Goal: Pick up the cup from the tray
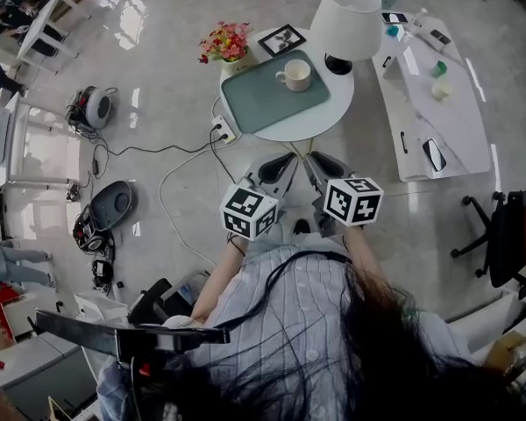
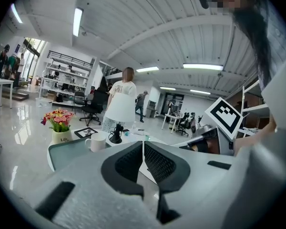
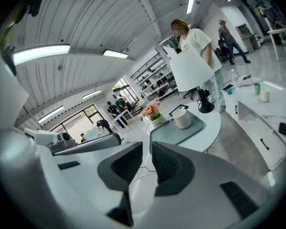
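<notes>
On the green tray (image 1: 261, 103), round table (image 1: 320, 123), the cup (image 1: 295, 74) stood upright. Probably ceramic: rigid, slick, breakable; pinch wall at rim, or handle. Left gripper (image 1: 277, 170) and right gripper (image 1: 321, 167) closed, empty, short of table.

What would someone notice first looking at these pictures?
A white cup stands on a green tray on the round white table, with a big white lamp at the far right and a pot of flowers at the far left. Closer in, the left gripper and right gripper point toward the table, jaws shut and empty.
</notes>
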`<state>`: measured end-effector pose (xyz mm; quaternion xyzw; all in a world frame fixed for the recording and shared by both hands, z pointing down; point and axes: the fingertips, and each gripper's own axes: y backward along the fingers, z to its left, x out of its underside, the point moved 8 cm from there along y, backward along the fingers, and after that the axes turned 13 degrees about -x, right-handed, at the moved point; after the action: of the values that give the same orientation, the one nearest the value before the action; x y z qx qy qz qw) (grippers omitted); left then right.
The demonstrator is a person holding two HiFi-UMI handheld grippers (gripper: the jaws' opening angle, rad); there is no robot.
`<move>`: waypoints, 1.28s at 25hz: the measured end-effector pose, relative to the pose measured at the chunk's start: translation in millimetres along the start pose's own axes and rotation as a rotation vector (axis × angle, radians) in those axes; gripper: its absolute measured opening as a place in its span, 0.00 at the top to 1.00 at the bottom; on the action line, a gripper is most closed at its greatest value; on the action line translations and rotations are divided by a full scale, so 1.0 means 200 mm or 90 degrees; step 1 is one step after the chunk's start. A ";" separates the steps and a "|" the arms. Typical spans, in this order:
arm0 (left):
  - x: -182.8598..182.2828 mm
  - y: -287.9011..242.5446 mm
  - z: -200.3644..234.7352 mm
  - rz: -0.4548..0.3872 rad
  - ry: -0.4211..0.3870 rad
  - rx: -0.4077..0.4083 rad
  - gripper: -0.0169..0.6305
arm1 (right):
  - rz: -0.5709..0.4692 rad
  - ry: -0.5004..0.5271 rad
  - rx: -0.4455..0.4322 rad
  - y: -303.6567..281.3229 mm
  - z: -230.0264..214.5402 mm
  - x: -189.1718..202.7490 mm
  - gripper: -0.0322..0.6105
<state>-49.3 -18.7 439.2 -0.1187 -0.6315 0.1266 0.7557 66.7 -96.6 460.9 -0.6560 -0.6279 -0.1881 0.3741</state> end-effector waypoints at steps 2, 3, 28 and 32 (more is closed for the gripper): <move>-0.01 -0.05 0.04 0.001 -0.001 0.005 0.95 | -0.007 -0.007 0.013 -0.03 -0.05 -0.03 0.86; -0.02 -0.07 0.07 0.001 0.000 0.007 0.95 | -0.011 -0.009 0.019 -0.05 -0.06 -0.05 0.86; -0.23 -0.70 0.82 0.068 0.031 0.089 0.95 | -0.012 0.046 0.172 -0.72 -0.52 -0.38 0.82; -0.20 -0.79 0.90 0.094 0.035 0.101 0.95 | 0.022 0.036 0.168 -0.84 -0.62 -0.37 0.62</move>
<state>-227.5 -177.2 486.9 -0.1081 -0.5880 0.2280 0.7685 -78.5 -249.2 531.9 -0.6061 -0.6253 -0.1158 0.4777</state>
